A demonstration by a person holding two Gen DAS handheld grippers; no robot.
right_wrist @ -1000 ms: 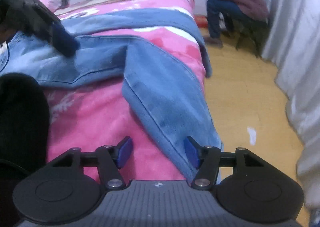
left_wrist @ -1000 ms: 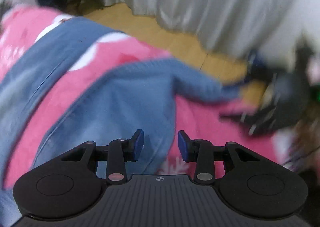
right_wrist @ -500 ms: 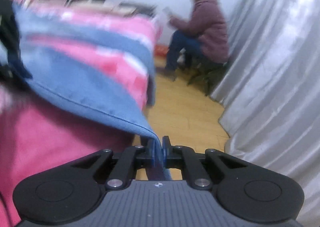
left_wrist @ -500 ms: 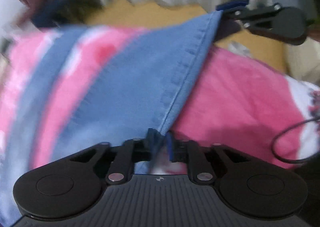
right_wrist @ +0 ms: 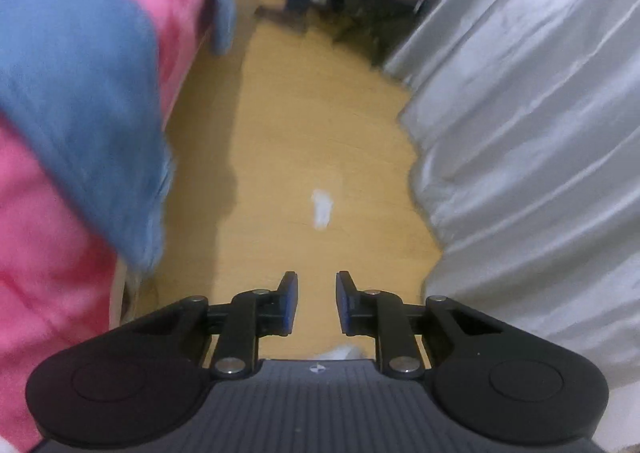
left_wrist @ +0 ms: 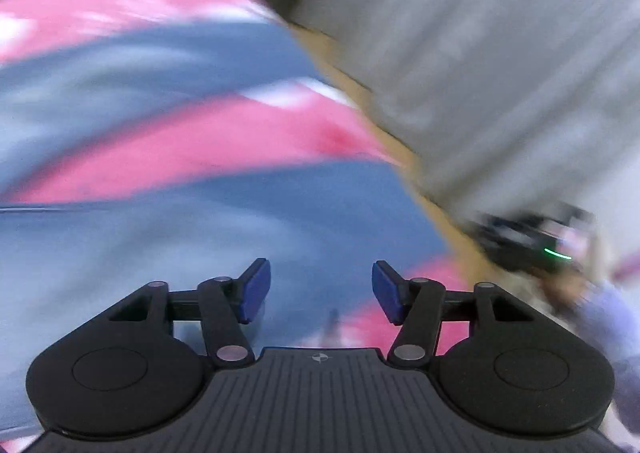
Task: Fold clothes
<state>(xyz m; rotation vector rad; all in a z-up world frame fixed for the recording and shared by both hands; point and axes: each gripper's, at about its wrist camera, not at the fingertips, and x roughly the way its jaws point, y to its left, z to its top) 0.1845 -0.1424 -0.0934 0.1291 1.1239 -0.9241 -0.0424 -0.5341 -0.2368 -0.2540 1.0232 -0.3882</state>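
My left hand-held gripper hangs over the blue denim garment, its jaws spread and just opened further, nothing pinched between them (the view is badly blurred). The denim lies across the pink blanket on the bed. My right hand-held gripper points at the wooden floor beside the grey curtain, jaws narrowly parted, just opened, empty.

Left gripper over blurred denim

Its jaws have just been opening and stand apart, nothing between them; jeans cross a pink blanket, grey curtain upper right.
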